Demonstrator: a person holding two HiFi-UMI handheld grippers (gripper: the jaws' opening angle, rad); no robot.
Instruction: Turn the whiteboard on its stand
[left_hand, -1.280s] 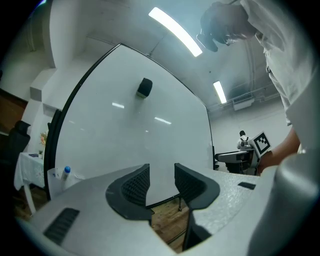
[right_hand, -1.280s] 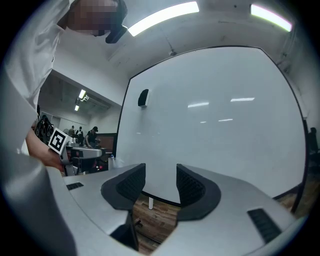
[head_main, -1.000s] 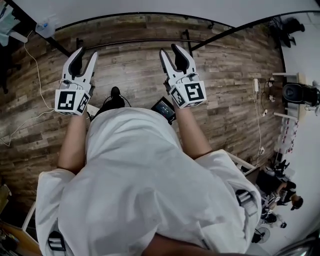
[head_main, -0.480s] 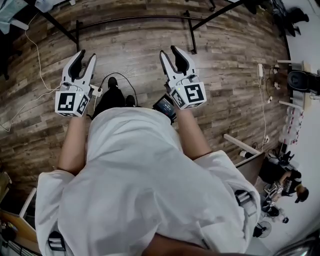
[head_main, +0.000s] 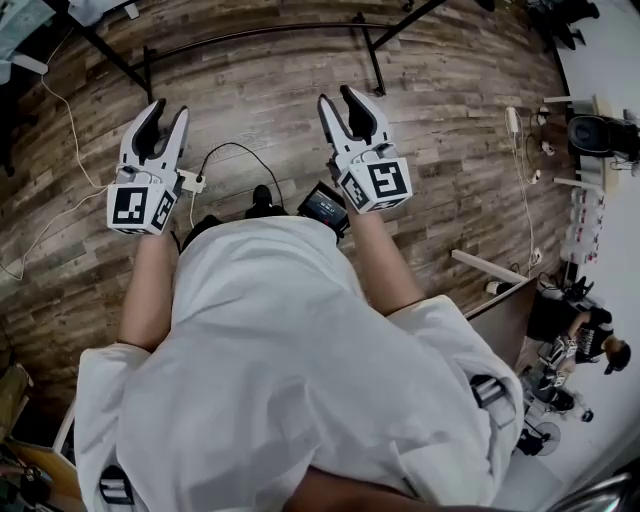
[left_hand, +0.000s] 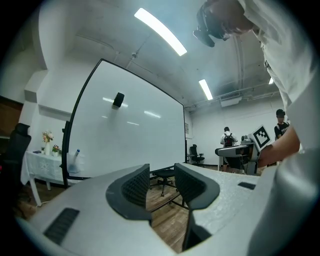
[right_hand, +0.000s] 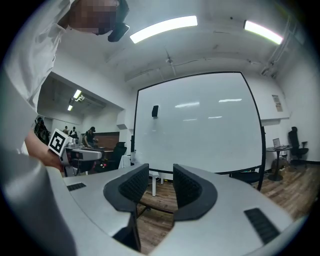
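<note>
The whiteboard (left_hand: 125, 130) stands upright on its black frame some way ahead; the right gripper view also shows the whiteboard (right_hand: 197, 125) face-on. In the head view only the stand's black floor bars (head_main: 368, 50) show, at the top edge. My left gripper (head_main: 168, 110) and right gripper (head_main: 338, 97) are held side by side in front of my body, above the wood floor, well short of the stand. The left gripper (left_hand: 161, 172) and the right gripper (right_hand: 160, 170) are both shut, with only a narrow slit between the pads and nothing in it.
A white power strip with a black cable (head_main: 190, 180) lies on the floor by my feet. An office chair (left_hand: 165, 175) stands beyond the board's foot. People at desks (left_hand: 227, 137) are at the far right, a small table with flowers (left_hand: 47, 160) at the left.
The stand's floor bars have slid toward the top of the head view and my feet have stepped. Both grippers keep the same pose in front of my body.
</note>
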